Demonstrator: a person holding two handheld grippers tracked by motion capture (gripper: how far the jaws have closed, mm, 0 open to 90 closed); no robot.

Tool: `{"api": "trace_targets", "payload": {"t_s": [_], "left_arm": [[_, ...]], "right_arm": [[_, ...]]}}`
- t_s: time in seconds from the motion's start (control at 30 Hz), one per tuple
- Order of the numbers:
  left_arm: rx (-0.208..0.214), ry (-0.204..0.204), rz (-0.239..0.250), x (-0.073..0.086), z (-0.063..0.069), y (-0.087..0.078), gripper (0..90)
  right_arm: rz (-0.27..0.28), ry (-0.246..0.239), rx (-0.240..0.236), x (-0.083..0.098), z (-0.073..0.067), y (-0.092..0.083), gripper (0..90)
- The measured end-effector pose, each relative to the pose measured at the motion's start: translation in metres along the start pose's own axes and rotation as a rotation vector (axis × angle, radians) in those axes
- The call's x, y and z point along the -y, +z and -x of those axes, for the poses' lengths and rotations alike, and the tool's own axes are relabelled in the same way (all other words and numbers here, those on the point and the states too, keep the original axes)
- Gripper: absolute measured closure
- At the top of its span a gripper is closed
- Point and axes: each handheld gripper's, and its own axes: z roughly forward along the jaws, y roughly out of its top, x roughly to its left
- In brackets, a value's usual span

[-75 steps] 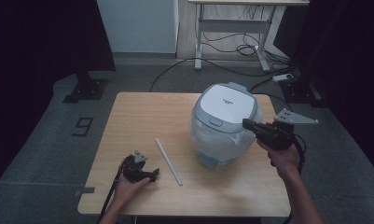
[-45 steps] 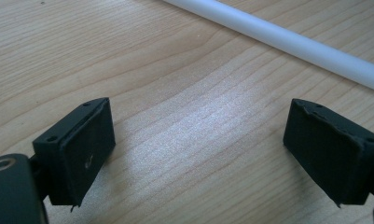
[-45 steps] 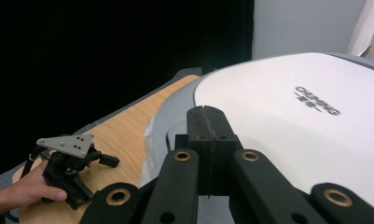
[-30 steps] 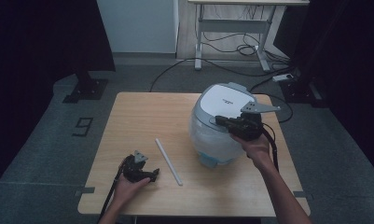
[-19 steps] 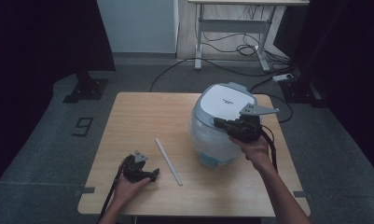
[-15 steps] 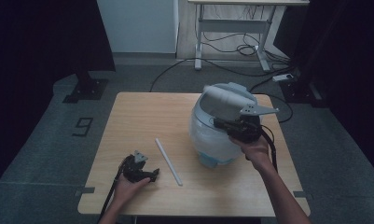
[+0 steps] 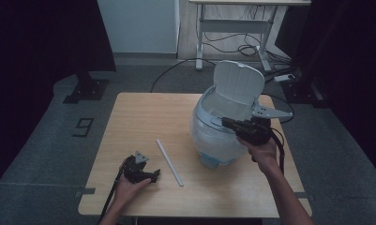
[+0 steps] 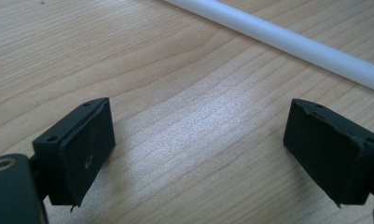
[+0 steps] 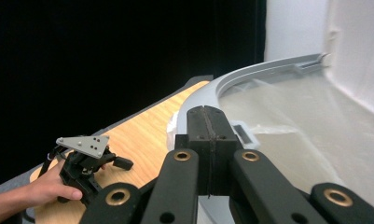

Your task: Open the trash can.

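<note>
The rice cooker point(image 7: 218, 136) stands on the right half of the wooden desk point(image 7: 143, 108), its lid point(image 7: 237, 86) swung up and standing nearly upright behind the open bowl. The right claw point(image 7: 227, 123) reaches in from the right at the cooker's front rim, by the latch button there; its two black jaws are pressed flat together with nothing between them, as the right gripper view makes plain. Whether the tips actually touch the rim I can't quite tell from here. In that same view the grey rim point(image 9: 250, 77) curves away past the jaws, and the inside of the bowl looks pale and cloudy.

Over on the near left of the desk, the left claw point(image 7: 154, 174) rests low on the wood in the person's hand, pointing to the right. Its jaws stand wide apart with only bare wood grain between them. A long white stick point(image 7: 169, 161) lies just beyond its tips, slanting across the desk between the two claws, well apart from the cooker's base.
</note>
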Motion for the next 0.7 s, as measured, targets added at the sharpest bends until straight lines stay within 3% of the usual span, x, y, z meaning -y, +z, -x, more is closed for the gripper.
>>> {"api": "trace_targets", "payload": {"t_s": [0.1, 0.23, 0.27, 0.37, 0.5, 0.57, 0.67, 0.7], "left_arm": [[0.0, 0.0, 0.0, 0.0, 0.0, 0.0, 8.4], [0.0, 0.0, 0.0, 0.0, 0.0, 0.0, 8.4], [0.0, 0.0, 0.0, 0.0, 0.0, 0.0, 8.4], [-0.001, -0.001, 0.0, 0.0, 0.0, 0.0, 8.4], [-0.003, -0.002, 0.0, 0.0, 0.0, 0.0, 8.4], [-0.003, -0.003, 0.002, 0.0, 0.0, 0.0, 8.3], [-0.005, -0.004, 0.001, 0.0, 0.001, 0.0, 8.3], [-0.006, -0.004, 0.002, 0.0, 0.001, 0.0, 8.3]], "right_arm": [[0.023, -0.014, 0.014, 0.004, 0.001, -0.014, 89.3], [0.039, -0.096, 0.066, 0.013, -0.003, -0.03, 68.5], [0.039, -0.096, 0.066, 0.013, -0.003, -0.03, 68.5], [0.069, -0.125, 0.068, 0.028, -0.005, -0.047, 53.2], [0.095, -0.124, 0.078, 0.045, -0.004, -0.059, 42.4], [0.099, -0.118, 0.081, 0.051, -0.003, -0.062, 41.1], [0.1, -0.089, 0.077, 0.071, 0.003, -0.069, 39.7], [0.091, -0.062, 0.081, 0.086, 0.008, -0.072, 38.9]]}}
